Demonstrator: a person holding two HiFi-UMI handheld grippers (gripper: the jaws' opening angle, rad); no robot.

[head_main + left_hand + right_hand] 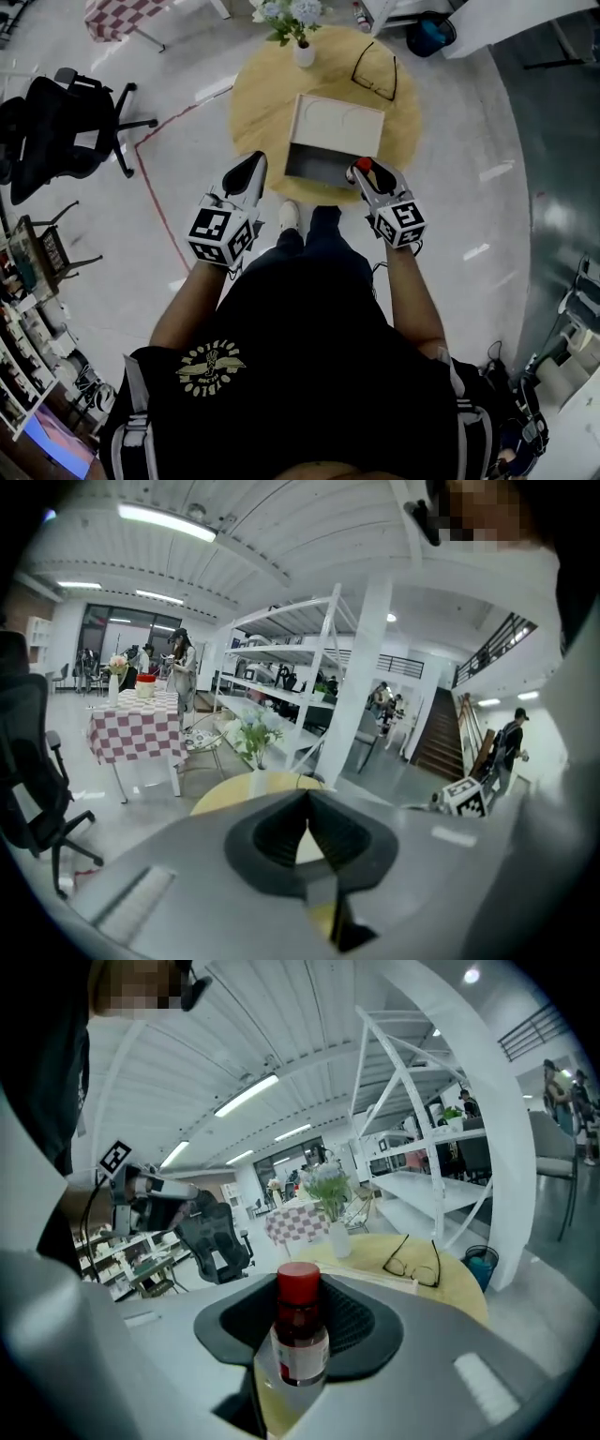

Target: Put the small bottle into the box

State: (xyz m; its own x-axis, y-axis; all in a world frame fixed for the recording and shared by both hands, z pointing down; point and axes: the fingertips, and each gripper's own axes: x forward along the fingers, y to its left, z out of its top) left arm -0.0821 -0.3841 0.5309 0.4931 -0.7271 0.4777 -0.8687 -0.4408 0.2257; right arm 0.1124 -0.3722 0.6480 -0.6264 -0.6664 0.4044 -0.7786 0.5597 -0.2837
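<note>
The small bottle (363, 165), dark red with a red cap, stands upright between the jaws of my right gripper (366, 174), which is shut on it. In the right gripper view the bottle (300, 1335) fills the middle between the black pads (361, 1321). The pale wooden box (336, 120) lies open on the round yellow table (258, 98), and the bottle hangs just at its near right corner. My left gripper (251, 171) is at the table's near left edge, beside the box, with its jaws together and nothing in them (307, 806).
Black glasses (376, 71) and a white vase of flowers (302, 45) stand on the far side of the table. A black office chair (66, 127) is on the left. A checkered table (117, 14) and a blue bin (431, 36) lie beyond.
</note>
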